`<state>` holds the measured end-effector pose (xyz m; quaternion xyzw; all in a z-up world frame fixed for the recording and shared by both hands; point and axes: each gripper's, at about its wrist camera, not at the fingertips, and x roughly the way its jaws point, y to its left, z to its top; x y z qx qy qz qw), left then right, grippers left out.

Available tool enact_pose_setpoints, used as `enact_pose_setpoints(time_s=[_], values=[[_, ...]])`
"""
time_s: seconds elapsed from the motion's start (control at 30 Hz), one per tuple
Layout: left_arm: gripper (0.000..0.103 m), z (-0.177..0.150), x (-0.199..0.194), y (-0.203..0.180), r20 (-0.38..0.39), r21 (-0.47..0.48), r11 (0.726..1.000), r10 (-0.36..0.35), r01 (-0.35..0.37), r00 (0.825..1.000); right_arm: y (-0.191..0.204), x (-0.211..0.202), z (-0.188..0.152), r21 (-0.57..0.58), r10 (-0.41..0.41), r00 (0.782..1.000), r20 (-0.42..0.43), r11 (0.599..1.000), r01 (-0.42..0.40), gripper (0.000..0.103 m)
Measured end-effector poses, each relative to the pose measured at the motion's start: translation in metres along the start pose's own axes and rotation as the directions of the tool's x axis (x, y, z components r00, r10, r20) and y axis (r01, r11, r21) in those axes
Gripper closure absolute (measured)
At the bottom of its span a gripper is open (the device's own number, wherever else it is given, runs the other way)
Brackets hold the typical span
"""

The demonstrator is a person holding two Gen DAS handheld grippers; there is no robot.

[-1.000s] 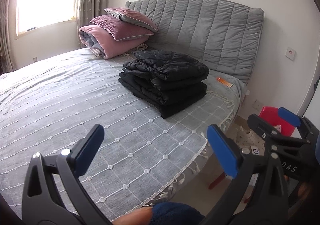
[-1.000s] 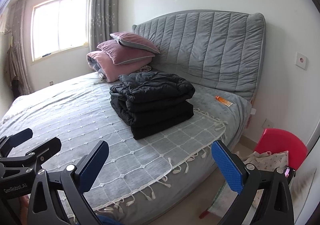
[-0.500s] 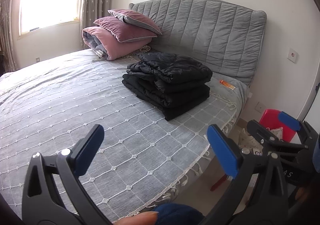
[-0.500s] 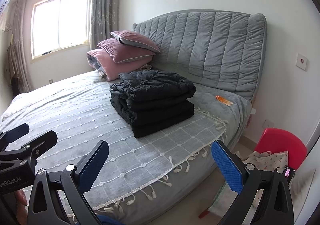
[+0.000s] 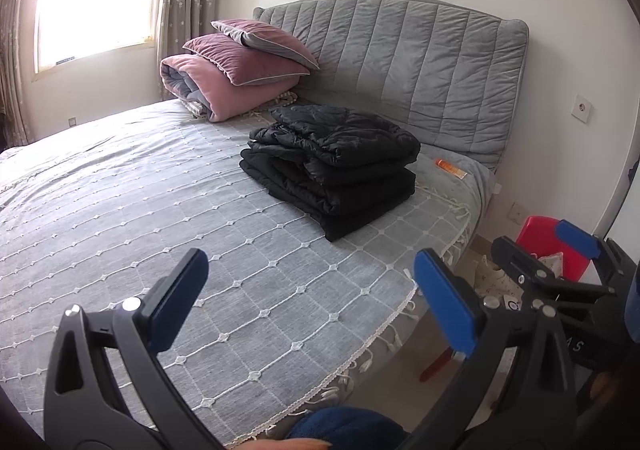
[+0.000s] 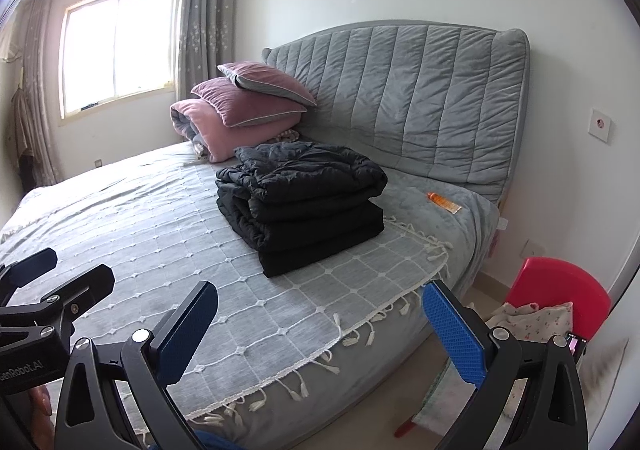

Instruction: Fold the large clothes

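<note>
A black puffy garment [image 5: 332, 166] [image 6: 304, 198] lies folded in a thick stack on the grey bed [image 5: 120, 202] [image 6: 120, 226], near the headboard. My left gripper [image 5: 312, 302] hovers open over the bed's near edge, well short of the stack, with nothing between its blue pads. My right gripper [image 6: 320, 334] is open too, held back over the fringed bed edge, also empty. Each gripper appears at the side of the other's view: the right gripper [image 5: 560, 270] at right, the left gripper [image 6: 40, 290] at left.
Pink pillows and a rolled pink quilt [image 5: 236, 78] [image 6: 240, 106] are piled by the grey padded headboard [image 6: 420, 98]. An orange tube [image 6: 443, 202] lies on the bed's right corner. A red stool [image 6: 560, 298] with patterned cloth stands on the floor at right. A window [image 6: 116, 46] lights the far wall.
Both grippers have drifted slightly, so the folded stack sits a little further right and lower in the left wrist view. The garment itself has not moved. Both stay open.
</note>
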<state>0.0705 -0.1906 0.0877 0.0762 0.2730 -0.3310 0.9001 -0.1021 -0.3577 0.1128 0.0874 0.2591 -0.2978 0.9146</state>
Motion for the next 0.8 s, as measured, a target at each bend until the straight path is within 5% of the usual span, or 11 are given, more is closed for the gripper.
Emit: enact_pose_setpoints(time_s=[0.8], values=[[0.001,-0.0031,0.0,-0.0018,-0.003,0.0,1.0,-0.011,0.011,1.0,-0.002,-0.0001,-0.0012,0.0,-0.002,1.0,-0.004,1.0,0.002,0.0]])
